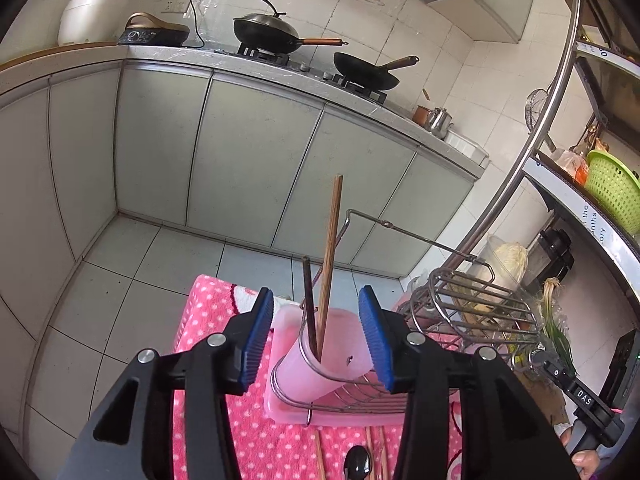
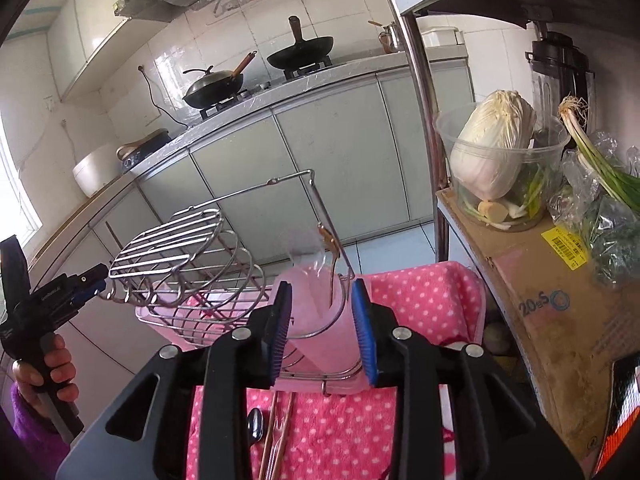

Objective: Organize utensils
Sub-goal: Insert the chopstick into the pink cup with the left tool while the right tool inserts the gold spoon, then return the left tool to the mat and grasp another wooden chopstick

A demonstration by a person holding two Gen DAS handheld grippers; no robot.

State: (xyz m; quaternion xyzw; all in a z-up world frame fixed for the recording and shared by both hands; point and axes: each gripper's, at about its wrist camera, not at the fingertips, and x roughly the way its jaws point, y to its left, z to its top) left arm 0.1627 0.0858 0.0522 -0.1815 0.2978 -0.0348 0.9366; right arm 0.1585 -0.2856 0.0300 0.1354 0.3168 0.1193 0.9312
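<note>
In the left wrist view my left gripper (image 1: 317,336) is open, its blue pads (image 1: 256,340) on either side of a pink cup (image 1: 340,356) held in a wire ring. A light wooden chopstick (image 1: 331,256) and a dark one (image 1: 309,300) stand in that cup, free of the pads. In the right wrist view my right gripper (image 2: 322,332) is open just in front of a pink cup (image 2: 314,300) that holds a thin brown utensil (image 2: 331,268). A spoon (image 2: 255,424) and loose chopsticks (image 2: 276,436) lie on the pink dotted cloth (image 2: 420,300) below.
A wire dish rack (image 2: 180,248) on a pink tray (image 1: 288,412) spans the space between the two cups. A cardboard box (image 2: 560,320) with a cabbage tub (image 2: 496,160) stands at the right. A metal shelf post (image 1: 532,152), cabinets (image 1: 256,160) and woks (image 1: 268,32) lie beyond.
</note>
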